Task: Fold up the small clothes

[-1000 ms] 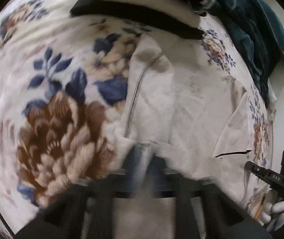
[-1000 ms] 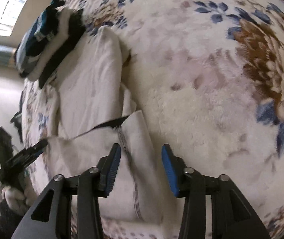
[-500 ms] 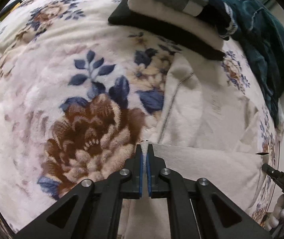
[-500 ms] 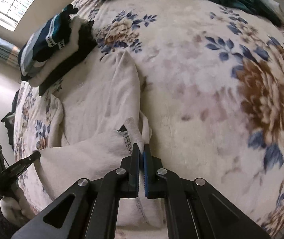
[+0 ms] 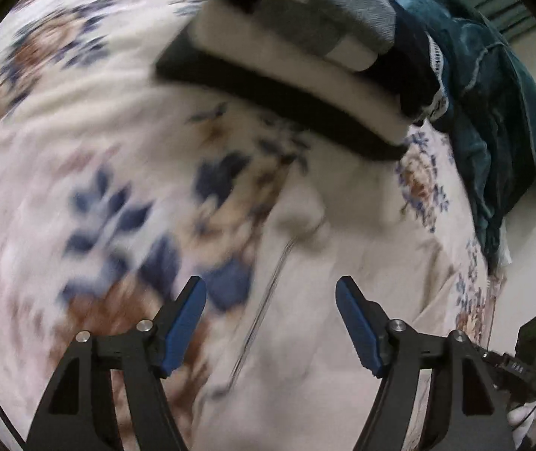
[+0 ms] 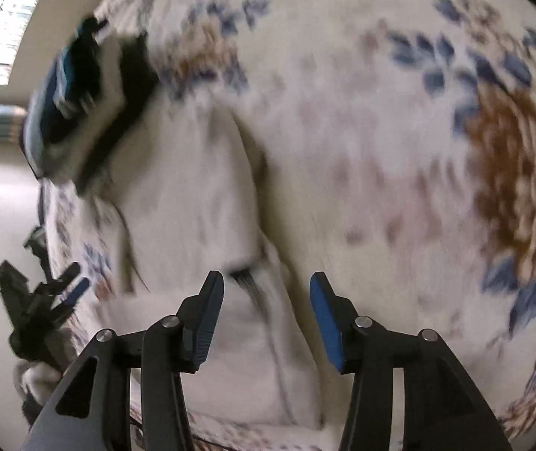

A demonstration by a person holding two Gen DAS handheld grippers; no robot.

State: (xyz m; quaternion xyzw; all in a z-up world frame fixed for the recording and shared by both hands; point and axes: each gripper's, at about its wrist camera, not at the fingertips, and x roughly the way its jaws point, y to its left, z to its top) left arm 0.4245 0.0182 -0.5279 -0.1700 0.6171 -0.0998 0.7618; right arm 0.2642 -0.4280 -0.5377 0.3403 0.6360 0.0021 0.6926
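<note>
A cream-white small garment (image 5: 328, 300) lies on the floral blanket, folded over on itself; it also shows in the right wrist view (image 6: 200, 218). My left gripper (image 5: 271, 323) is open and empty just above the garment's left edge with its seam line. My right gripper (image 6: 267, 312) is open and empty above the garment's folded right edge with its dark trim. The left gripper (image 6: 48, 297) shows at the left of the right wrist view. Both views are motion-blurred.
A stack of folded clothes (image 5: 305, 49), black, white and grey, sits just beyond the garment; it also shows in the right wrist view (image 6: 80, 105). A teal blanket (image 5: 493, 112) is heaped at the far right. The floral blanket (image 6: 418, 150) covers the bed.
Both grippers were shut on the garment's edge half a second ago; both have opened and let it go, and the edge now lies folded over. Both cameras are moving.
</note>
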